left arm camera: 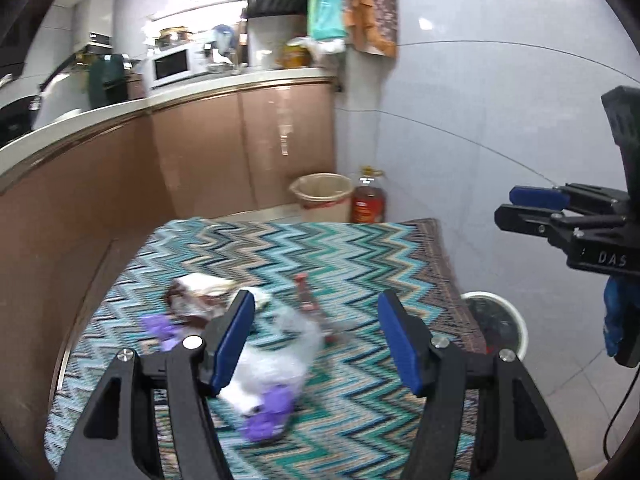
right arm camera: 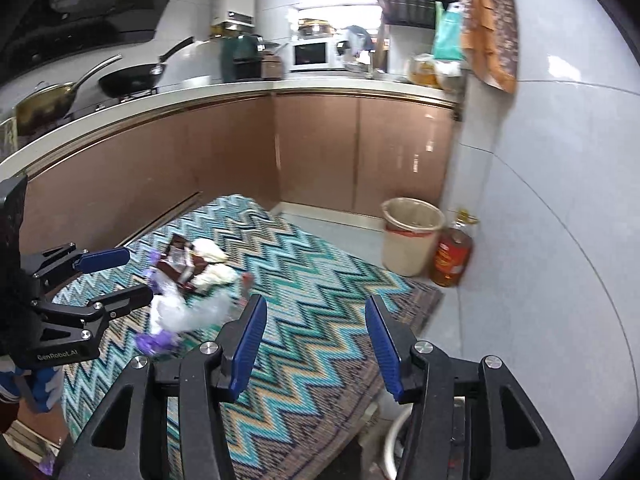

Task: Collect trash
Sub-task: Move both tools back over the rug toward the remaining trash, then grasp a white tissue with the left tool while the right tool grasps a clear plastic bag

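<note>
A heap of trash lies on a zigzag-patterned cloth (left arm camera: 360, 264): a white plastic bag (left arm camera: 280, 356), a purple wrapper (left arm camera: 272, 416), a brown wrapper (left arm camera: 192, 304), crumpled pale paper (left arm camera: 204, 282) and a small reddish wrapper (left arm camera: 306, 296). My left gripper (left arm camera: 316, 340) hangs open above the bag, nothing between its blue pads. My right gripper (right arm camera: 316, 308) is open too, over bare cloth right of the heap, holding nothing. The right wrist view shows the bag (right arm camera: 192, 312), the purple wrapper (right arm camera: 154, 340) and the left gripper (right arm camera: 138, 274). The left wrist view has the right gripper (left arm camera: 508, 205) at its right edge.
A beige bin (left arm camera: 324, 196) and an oil bottle (left arm camera: 368, 200) stand on the floor by the wall beyond the cloth. A white round bin (left arm camera: 496, 320) sits low beside the cloth's right edge. Brown cabinets (right arm camera: 320, 152) under a cluttered counter run along the left and back.
</note>
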A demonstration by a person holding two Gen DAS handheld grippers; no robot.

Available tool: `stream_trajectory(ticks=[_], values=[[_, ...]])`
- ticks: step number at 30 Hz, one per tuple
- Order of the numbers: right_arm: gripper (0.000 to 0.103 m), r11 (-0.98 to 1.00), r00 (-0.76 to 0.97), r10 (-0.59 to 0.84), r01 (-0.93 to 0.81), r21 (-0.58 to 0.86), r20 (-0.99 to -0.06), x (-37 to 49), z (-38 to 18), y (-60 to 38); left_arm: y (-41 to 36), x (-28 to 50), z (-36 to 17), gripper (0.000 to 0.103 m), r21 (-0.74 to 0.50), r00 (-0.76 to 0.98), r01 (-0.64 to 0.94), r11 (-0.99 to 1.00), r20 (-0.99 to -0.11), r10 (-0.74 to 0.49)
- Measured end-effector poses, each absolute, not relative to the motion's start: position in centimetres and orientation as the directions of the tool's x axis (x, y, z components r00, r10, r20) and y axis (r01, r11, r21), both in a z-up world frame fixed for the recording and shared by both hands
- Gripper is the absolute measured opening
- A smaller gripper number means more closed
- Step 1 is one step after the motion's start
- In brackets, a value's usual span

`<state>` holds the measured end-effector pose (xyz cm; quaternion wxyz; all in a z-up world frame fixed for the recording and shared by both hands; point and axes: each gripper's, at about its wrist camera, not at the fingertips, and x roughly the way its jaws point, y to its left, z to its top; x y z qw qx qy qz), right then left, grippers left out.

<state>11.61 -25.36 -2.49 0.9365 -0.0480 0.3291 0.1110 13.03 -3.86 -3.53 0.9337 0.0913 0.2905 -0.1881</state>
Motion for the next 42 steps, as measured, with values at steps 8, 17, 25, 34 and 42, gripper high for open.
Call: stream_trajectory(ticks=[8,17,25,34,42], values=[[0.048,0.946,0.718,0.236,-0.323,-0.013,-0.655,14.6,-4.0,-20.4,0.5,13.5,-3.9,0.062,0.123,0.828,0.258,0.958,-0.539,-0.154],[0.049,0.929,0.681,0.270,-0.370,-0.003,-0.681,16.9,-5.7,-17.7,3.8,15.1,-5.3,0.062,0.113,0.828,0.160,0.981,-0.556,-0.071],[0.049,0.924,0.645,0.284,-0.383,0.021,-0.710,18.7,-8.0,-17.1,8.2,17.5,-7.2,0.062,0.010,0.781,0.087,0.996,-0.621,-0.062],[0.049,0.923,0.592,0.301,-0.377,0.073,-0.748,21.3,-11.3,-17.4,13.0,19.1,-10.5,0.060,-0.201,0.677,0.079,0.976,-0.708,-0.201],[0.049,0.913,0.549,0.339,-0.387,0.127,-0.764,21.9,-13.4,-17.3,9.1,20.0,-14.3,0.051,-0.296,0.514,0.229,0.927,-0.772,-0.373]])
